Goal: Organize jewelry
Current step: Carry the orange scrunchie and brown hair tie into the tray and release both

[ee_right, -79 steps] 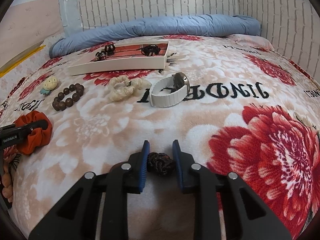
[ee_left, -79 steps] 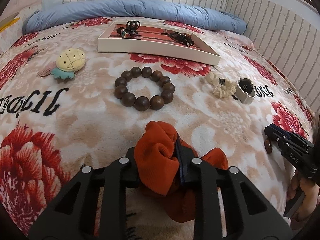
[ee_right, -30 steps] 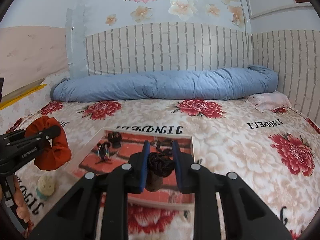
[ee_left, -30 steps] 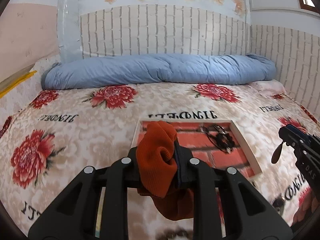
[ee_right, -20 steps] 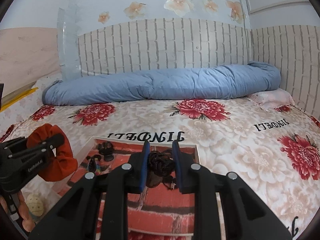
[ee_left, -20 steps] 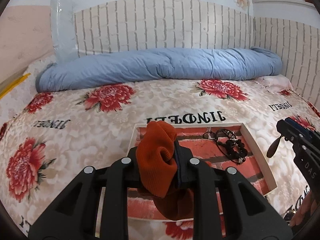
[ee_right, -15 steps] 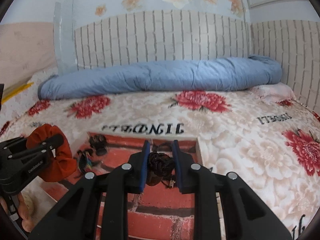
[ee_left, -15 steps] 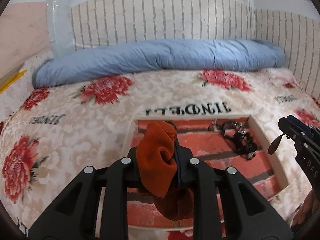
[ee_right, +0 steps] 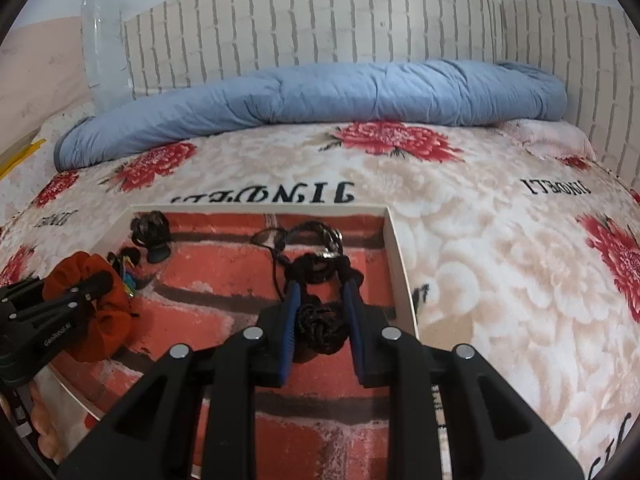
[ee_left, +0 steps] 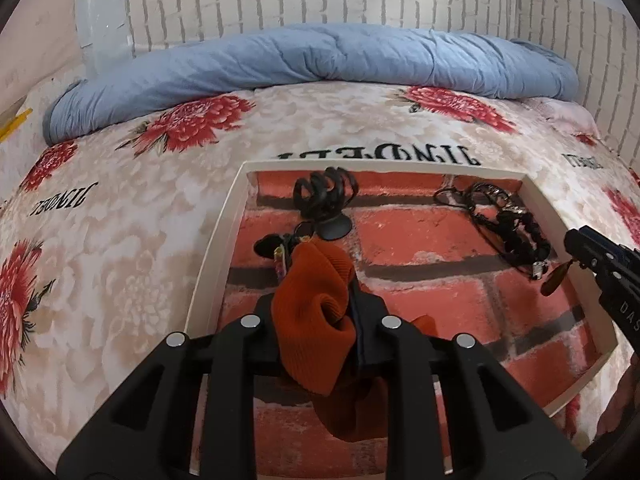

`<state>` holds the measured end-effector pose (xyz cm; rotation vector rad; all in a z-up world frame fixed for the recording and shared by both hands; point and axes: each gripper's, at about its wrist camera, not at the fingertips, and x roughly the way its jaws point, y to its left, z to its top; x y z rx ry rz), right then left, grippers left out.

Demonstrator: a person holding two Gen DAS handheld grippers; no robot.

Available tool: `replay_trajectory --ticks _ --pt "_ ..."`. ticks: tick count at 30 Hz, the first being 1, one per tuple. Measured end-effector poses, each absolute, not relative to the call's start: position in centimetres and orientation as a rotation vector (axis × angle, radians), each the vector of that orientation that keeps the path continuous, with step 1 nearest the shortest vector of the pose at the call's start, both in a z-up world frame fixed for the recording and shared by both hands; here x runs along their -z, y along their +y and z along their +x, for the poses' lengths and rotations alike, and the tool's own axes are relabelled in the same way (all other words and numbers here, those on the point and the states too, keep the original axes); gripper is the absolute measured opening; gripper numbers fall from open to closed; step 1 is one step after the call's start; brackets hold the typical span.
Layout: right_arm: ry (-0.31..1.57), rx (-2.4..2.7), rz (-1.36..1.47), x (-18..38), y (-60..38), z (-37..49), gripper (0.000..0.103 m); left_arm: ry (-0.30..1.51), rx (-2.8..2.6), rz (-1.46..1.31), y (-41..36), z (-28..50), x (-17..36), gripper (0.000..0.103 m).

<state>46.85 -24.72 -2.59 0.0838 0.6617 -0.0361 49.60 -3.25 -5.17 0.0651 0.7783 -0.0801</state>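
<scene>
Orange ribbed fabric: one scrunchie (ee_left: 316,300) clamped between the closed fingers of the left gripper (ee_left: 316,320), held over the left part of one white-rimmed tray (ee_left: 216,248). Inside: one black claw clip (ee_left: 324,196), one black cord bracelet (ee_left: 508,228). The right gripper (ee_right: 320,320) pinches one dark knotted pendant (ee_right: 320,326) above the tray's right part.

Rust-orange ribbed scrunchie (ee_left: 316,304). Tray (ee_left: 216,248): cream rim, red brick print with dark mortar lines. Black claw clip (ee_left: 324,196) at its far edge. Dark braided knot (ee_right: 320,326) between blue-padded black fingers (ee_right: 289,320). Beige blanket (ee_left: 120,216), red flowers, black lettering. Blue quilt (ee_right: 320,92).
</scene>
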Motion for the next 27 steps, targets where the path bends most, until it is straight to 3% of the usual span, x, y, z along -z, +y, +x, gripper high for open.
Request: replay_trajectory --ticks 23,27 --pt "0.709 0.082 0.104 3.8 -25.9 47.2 0.024 0.795 0.062 0.053 -2.8 50.0 5.8 0.034" --pt "0.734 0.082 0.134 4.4 -26.6 47.4 0.024 0.796 0.054 0.046 -2.6 50.0 5.8 0.041"
